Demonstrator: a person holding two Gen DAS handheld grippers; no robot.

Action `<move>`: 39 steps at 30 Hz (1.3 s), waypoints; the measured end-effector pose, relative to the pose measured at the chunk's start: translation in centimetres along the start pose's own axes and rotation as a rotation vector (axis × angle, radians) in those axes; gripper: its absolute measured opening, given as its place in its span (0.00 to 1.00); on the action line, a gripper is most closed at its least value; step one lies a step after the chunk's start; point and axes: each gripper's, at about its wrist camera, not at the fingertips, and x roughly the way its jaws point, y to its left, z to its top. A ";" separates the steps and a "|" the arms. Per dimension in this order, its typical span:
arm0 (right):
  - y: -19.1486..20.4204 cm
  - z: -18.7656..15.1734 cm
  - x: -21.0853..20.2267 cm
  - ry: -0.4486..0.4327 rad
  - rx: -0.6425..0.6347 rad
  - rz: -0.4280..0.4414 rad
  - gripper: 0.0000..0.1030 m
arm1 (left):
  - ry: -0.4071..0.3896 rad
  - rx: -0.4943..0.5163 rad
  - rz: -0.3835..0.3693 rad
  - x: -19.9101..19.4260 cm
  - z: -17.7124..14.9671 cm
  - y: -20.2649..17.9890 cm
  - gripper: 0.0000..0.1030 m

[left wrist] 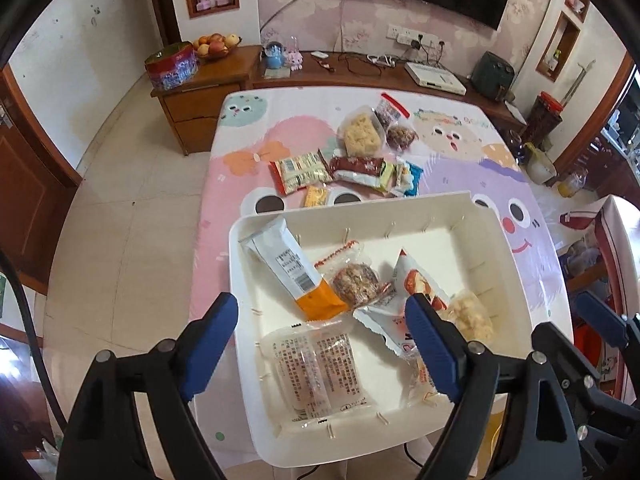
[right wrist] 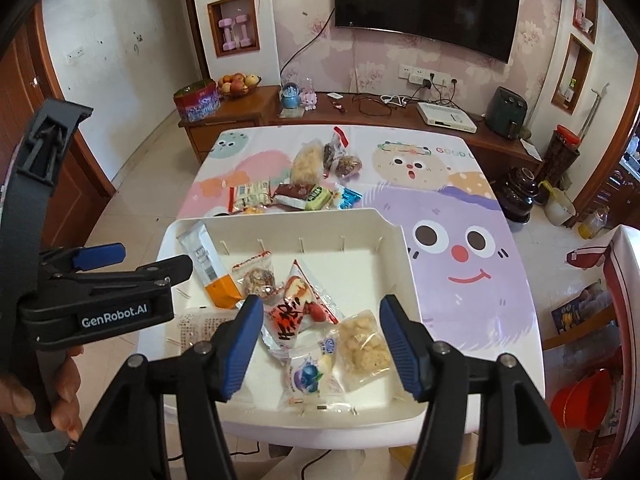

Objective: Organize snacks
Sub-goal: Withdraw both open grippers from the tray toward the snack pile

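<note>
A white tray point(left wrist: 500, 240) sits at the near end of the table and holds several snack packets: a white-and-orange bar point(left wrist: 292, 268), a round nut cake point(left wrist: 356, 282), a clear packet with text point(left wrist: 316, 372), a red-and-white packet point(right wrist: 296, 308), a blueberry packet point(right wrist: 312, 376) and a puffed-rice square point(right wrist: 366, 350). More packets lie in a loose pile point(left wrist: 348, 168) beyond the tray point(right wrist: 396, 240). My left gripper point(left wrist: 326, 344) is open and empty above the tray's near left. My right gripper point(right wrist: 320, 344) is open and empty above the tray's near side.
The table wears a cartoon cloth point(right wrist: 460, 216). A wooden TV cabinet point(right wrist: 360, 116) with a tin, fruit bowl and cables stands behind it. Jars and bottles point(right wrist: 520, 192) stand on the floor to the right. A red bucket point(right wrist: 584, 400) is at the near right.
</note>
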 end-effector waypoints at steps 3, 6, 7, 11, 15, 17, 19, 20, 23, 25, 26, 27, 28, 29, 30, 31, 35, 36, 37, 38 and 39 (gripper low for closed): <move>0.4 0.2 -0.1 -0.004 -0.014 0.003 0.59 | -0.010 -0.014 -0.006 -0.4 0.1 0.3 0.82; 0.8 0.4 -0.1 -0.003 -0.024 0.010 0.59 | -0.021 -0.021 -0.004 -0.7 0.1 0.6 0.82; 0.8 0.5 -0.1 -0.003 -0.026 0.008 0.59 | -0.024 -0.022 -0.004 -0.8 0.1 0.6 0.82; 0.9 0.9 0.0 0.001 -0.040 0.017 0.59 | -0.040 -0.031 -0.004 -1.0 0.2 0.9 0.82; 1.0 1.5 0.3 0.004 -0.051 0.018 0.59 | -0.061 -0.037 -0.001 -1.2 0.6 1.0 0.82; 0.9 1.9 0.6 0.011 -0.059 0.023 0.59 | -0.066 -0.044 0.001 -1.2 0.9 1.1 0.82; 0.8 2.6 1.0 0.016 -0.068 0.026 0.59 | -0.070 -0.053 0.004 -1.1 1.2 1.2 0.82; 0.8 2.9 1.2 0.018 -0.072 0.028 0.59 | -0.077 -0.059 0.005 -1.2 1.5 1.3 0.82; 0.5 4.1 2.0 0.020 -0.078 0.035 0.59 | -0.090 -0.069 0.017 -1.1 2.2 1.5 0.82; 0.1 4.9 2.4 0.021 -0.082 0.039 0.59 | -0.102 -0.071 0.030 -1.0 2.9 1.5 0.82; 0.0 5.3 2.7 0.022 -0.084 0.041 0.59 | -0.105 -0.074 0.037 -0.9 3.4 1.5 0.82; -0.3 5.8 3.1 0.024 -0.084 0.044 0.59 | -0.107 -0.077 0.039 -0.8 3.8 1.4 0.82; -0.5 6.3 3.3 0.024 -0.082 0.047 0.59 | -0.108 -0.080 0.041 -0.7 4.1 1.4 0.82; -0.8 6.8 3.6 0.024 -0.078 0.049 0.59 | -0.110 -0.083 0.043 -0.6 4.6 1.3 0.82; -1.1 7.2 3.9 0.025 -0.074 0.052 0.59 | -0.111 -0.084 0.042 -0.4 5.2 1.1 0.82; -1.4 7.7 4.1 0.023 -0.070 0.056 0.59 | -0.112 -0.082 0.041 -0.3 5.7 0.9 0.82; -2.7 10.0 4.9 0.001 -0.045 0.055 0.59 | -0.135 -0.062 0.041 0.0 8.2 -0.2 0.82; -3.1 10.7 5.1 -0.005 -0.038 0.056 0.59 | -0.146 -0.056 0.043 0.0 9.0 -0.5 0.82; -3.3 11.2 5.2 -0.011 -0.032 0.056 0.59 | -0.154 -0.052 0.042 -0.1 9.5 -0.7 0.82; -3.6 11.7 5.3 -0.018 -0.026 0.055 0.59 | -0.165 -0.046 0.040 -0.1 10.4 -1.1 0.82; -4.1 12.5 5.4 -0.027 -0.016 0.054 0.59 | -0.172 -0.043 0.040 -0.1 11.0 -1.3 0.82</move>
